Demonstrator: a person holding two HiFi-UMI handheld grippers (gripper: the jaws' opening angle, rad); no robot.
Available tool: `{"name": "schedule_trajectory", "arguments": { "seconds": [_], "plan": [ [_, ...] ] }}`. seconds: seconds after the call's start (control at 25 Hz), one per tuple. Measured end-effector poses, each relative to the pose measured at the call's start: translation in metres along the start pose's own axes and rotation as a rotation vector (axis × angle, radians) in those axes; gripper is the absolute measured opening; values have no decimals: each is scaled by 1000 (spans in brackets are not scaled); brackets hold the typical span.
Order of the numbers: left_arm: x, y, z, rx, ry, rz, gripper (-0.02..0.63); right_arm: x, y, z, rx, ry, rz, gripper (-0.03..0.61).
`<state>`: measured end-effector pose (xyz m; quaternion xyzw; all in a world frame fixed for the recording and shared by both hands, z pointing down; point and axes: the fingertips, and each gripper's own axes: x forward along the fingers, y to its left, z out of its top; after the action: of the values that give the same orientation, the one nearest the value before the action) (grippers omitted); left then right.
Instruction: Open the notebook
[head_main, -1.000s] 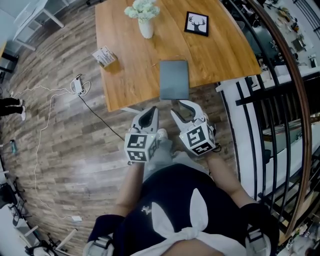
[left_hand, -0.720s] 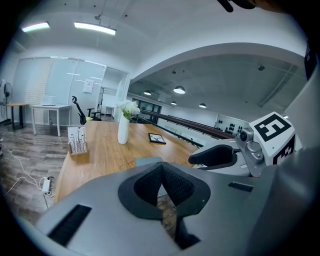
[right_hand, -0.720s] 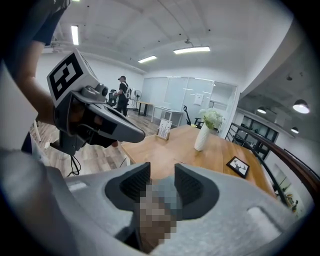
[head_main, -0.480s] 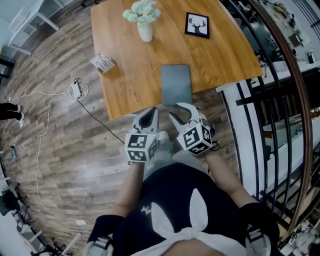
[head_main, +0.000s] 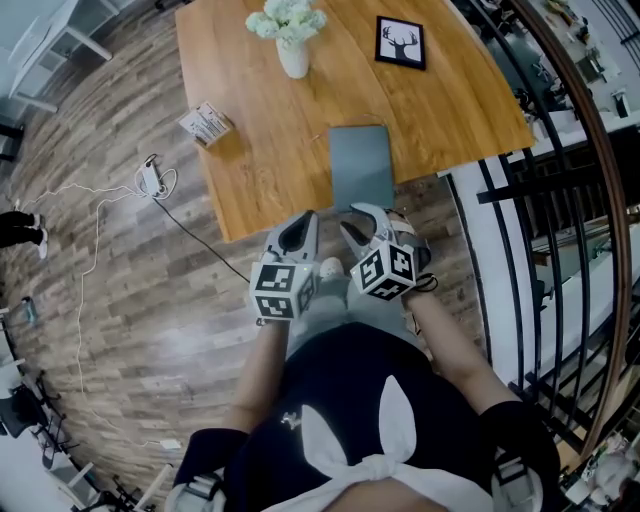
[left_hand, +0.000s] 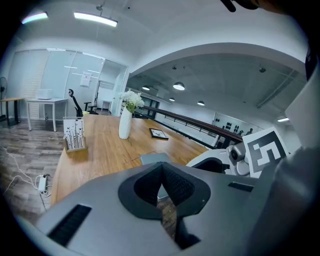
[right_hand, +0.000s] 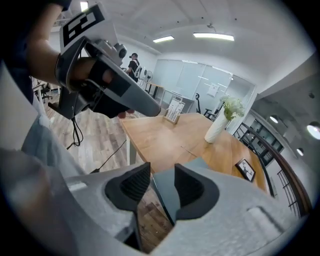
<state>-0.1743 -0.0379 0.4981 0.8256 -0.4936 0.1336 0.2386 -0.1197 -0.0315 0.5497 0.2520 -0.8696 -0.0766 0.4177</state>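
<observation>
A closed grey notebook (head_main: 362, 165) lies flat on the wooden table (head_main: 260, 150), close to its near edge. My right gripper (head_main: 362, 222) hangs just in front of that edge. It is open, and the notebook's near corner (right_hand: 164, 190) shows through the gap beyond its pads, untouched. My left gripper (head_main: 300, 232) is beside it to the left, over the floor short of the table, and its pads meet at the tip with nothing in them. In the left gripper view the notebook (left_hand: 154, 159) lies ahead, and the right gripper (left_hand: 220, 162) shows at the right.
A white vase of flowers (head_main: 292, 50) and a framed deer picture (head_main: 401, 42) stand at the table's far side. A small card box (head_main: 207, 124) sits at its left edge. A cable and power strip (head_main: 152, 175) lie on the floor at left. A black railing (head_main: 520, 230) runs along the right.
Both grippers have come closer to the table's near edge. The right one has sunk and rolled, and its tips now sit near the notebook's near edge.
</observation>
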Motion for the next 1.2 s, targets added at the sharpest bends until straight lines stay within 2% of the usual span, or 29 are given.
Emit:
{"name": "schedule_trajectory", "arguments": {
  "seconds": [0.64, 1.04, 1.12, 1.2],
  "plan": [
    [13, 18, -19, -18, 54, 5, 17, 74, 13, -39, -153, 163, 20, 150],
    [17, 21, -21, -29, 77, -3, 17, 96, 18, -53, -155, 233, 19, 149],
    [18, 21, -24, -29, 83, -3, 17, 97, 18, -54, -145, 240, 15, 114],
    [19, 22, -26, -26, 87, -6, 17, 98, 18, -55, -137, 247, 14, 109]
  ]
}}
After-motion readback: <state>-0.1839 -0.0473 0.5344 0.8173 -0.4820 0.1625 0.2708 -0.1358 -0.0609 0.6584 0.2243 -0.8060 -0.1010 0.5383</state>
